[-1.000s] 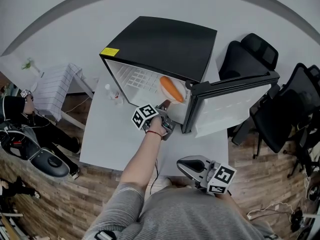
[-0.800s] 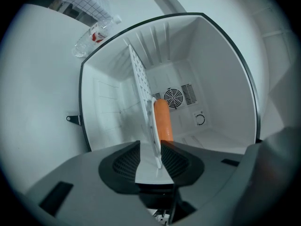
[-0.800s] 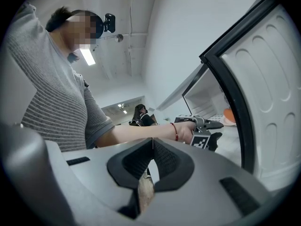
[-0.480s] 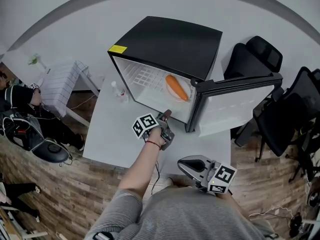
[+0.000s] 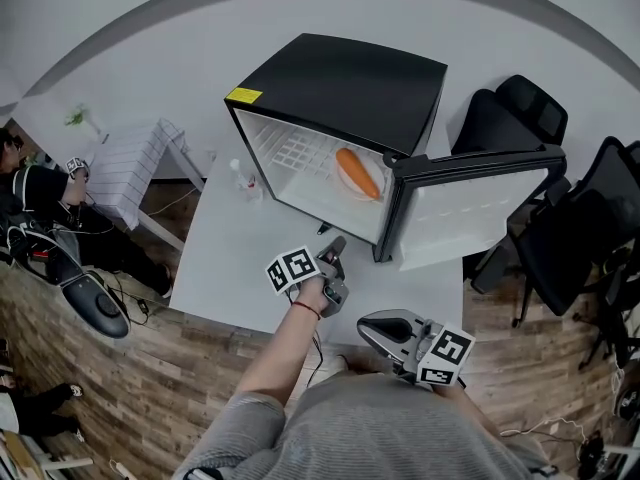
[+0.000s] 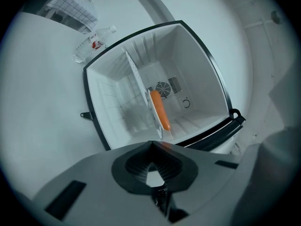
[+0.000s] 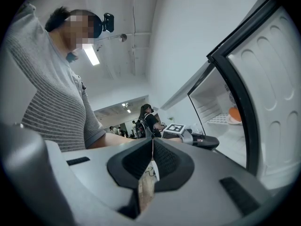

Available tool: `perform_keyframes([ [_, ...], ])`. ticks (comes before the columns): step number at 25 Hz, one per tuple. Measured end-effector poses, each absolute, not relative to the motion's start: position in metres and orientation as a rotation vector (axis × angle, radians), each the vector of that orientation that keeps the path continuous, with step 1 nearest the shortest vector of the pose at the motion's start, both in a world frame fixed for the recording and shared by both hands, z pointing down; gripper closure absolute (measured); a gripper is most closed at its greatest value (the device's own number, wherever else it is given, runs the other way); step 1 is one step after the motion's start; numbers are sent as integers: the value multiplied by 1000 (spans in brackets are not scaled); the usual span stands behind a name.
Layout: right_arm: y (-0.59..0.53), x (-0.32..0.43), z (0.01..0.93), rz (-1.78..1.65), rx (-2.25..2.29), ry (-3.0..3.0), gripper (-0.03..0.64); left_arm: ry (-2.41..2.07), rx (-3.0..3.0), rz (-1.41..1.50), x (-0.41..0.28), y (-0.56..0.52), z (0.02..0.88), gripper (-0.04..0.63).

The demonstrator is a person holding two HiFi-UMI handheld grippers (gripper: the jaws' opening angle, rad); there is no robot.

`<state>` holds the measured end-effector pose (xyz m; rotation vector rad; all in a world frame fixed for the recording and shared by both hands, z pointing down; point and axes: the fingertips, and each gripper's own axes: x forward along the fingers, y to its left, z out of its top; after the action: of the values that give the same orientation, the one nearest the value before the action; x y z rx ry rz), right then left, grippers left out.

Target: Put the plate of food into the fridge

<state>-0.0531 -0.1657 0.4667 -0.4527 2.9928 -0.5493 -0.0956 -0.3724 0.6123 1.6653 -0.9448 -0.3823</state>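
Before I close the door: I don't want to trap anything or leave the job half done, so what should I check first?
1. Plate on shelf inside fridge: ok.
2. Food lying on plate: ok.
3. Left gripper outside fridge, jaws shut on nothing: ok.
4. Right gripper free, jaws shut on nothing: ok.
5. Door closed: not ok, it stands wide open.
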Motion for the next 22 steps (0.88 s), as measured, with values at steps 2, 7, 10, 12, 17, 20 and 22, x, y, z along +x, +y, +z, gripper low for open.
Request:
perform_keyframes([
  [2, -163, -53, 466, -546, -449, 2993, 603, -936, 1688, -367, -92, -365, 612, 584],
  [7, -158, -51, 464, -545, -445, 2992, 603, -932, 1722, -358, -88, -351, 607, 584],
  [10, -155, -49, 464, -544, -448, 2990, 603, -939, 1761, -367, -88, -344, 599, 584],
  [12, -153, -48, 464, -543, -452, 2990, 603, -949, 1793, -362, -88, -339, 595, 584],
  [17, -149, -46, 465, -541, -455, 2990, 603, -1003, 1893, -300, -87, -322, 589, 584],
  [20, -147, -45, 464, -533, -455, 2990, 603, -1022, 1977, -264, -84, -309, 583, 584],
  [22, -146, -44, 463, -528, -453, 2989, 603, -1045, 2051, -230, -83, -302, 579, 584],
])
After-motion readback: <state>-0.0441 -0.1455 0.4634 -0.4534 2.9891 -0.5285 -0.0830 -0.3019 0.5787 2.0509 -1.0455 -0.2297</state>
